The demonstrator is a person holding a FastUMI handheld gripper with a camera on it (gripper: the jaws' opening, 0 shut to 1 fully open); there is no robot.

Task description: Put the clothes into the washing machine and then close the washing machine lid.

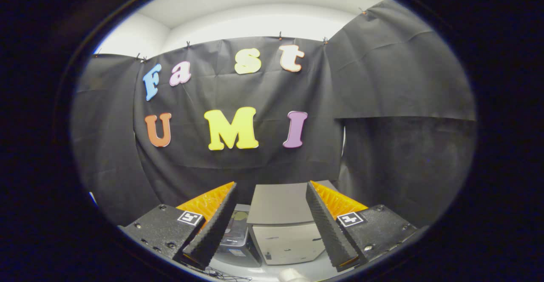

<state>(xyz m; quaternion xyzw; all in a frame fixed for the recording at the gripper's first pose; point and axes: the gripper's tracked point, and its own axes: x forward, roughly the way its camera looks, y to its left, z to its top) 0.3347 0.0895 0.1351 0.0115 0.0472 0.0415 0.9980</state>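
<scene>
Gripper view: the gripper [272,226] is held high, looking forward over the booth's table, with its 2 fingers [214,226] spread wide apart and nothing between them. Framed in the gap, beyond and below the fingertips, stands the washing machine [284,239], a small pale box. Its lid [280,203] lies flat and level across the top, so the machine looks closed from here. Just left of it, partly behind the left finger, sits a dark bin [238,235] holding something soft and mottled that may be the clothes; too little of it shows to be sure. The white table [314,269] runs nearer, with a pale rounded object [293,275] at its near edge.

The relation that matters: the machine lies straight ahead and lower than the claw, the bin slightly to the left. A flat lid fits either a load waiting beside the machine or one already inside.
</scene>
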